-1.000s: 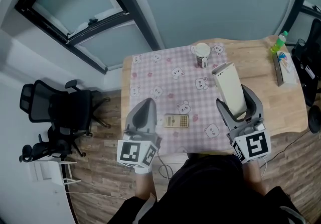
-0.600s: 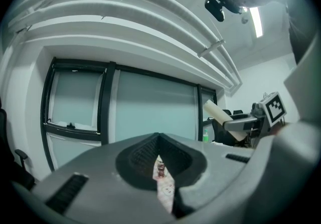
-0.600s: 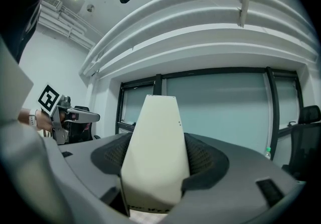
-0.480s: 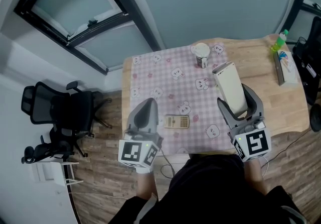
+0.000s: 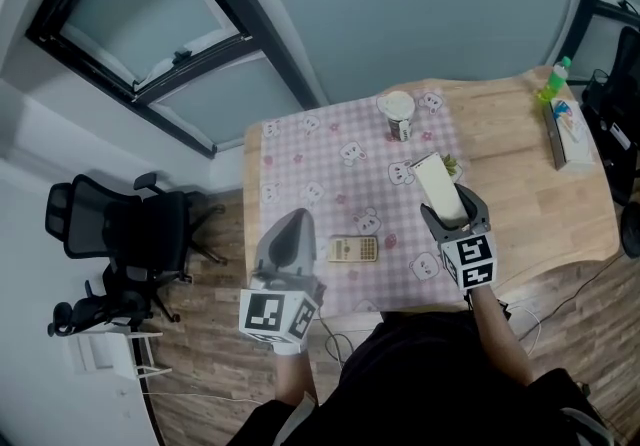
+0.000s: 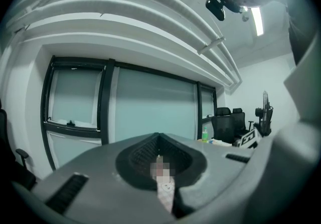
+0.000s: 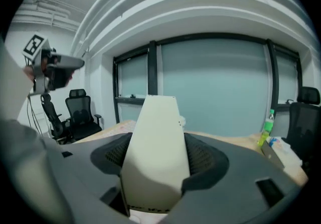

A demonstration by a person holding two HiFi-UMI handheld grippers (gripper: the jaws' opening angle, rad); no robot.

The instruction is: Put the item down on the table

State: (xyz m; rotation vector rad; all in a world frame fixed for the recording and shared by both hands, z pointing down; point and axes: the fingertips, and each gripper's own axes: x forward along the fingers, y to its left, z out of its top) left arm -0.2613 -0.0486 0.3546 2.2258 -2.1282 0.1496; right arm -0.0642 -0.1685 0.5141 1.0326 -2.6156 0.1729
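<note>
My right gripper [image 5: 446, 218] is shut on a tall cream carton [image 5: 437, 186], which points away from me over the right part of the pink checked tablecloth [image 5: 320, 169]. In the right gripper view the carton [image 7: 155, 152] fills the space between the dark pads, gripped on both sides. Whether its far end touches the cloth I cannot tell. My left gripper [image 5: 288, 234] hovers over the cloth's near left edge, and its jaws meet with nothing between them [image 6: 161, 170].
A beige calculator [image 5: 353, 250] lies on the cloth between the two grippers. A white cup [image 5: 398, 114] stands at the far edge. On the bare wooden table [image 5: 510, 149] at the right are a green bottle [image 5: 556, 82] and a flat box [image 5: 566, 134]. An office chair [image 5: 120, 234] stands left of the table.
My right gripper has dropped toward the table with the carton and shifted a little left, so it looks smaller in the head view. The left gripper has stayed where it was.
</note>
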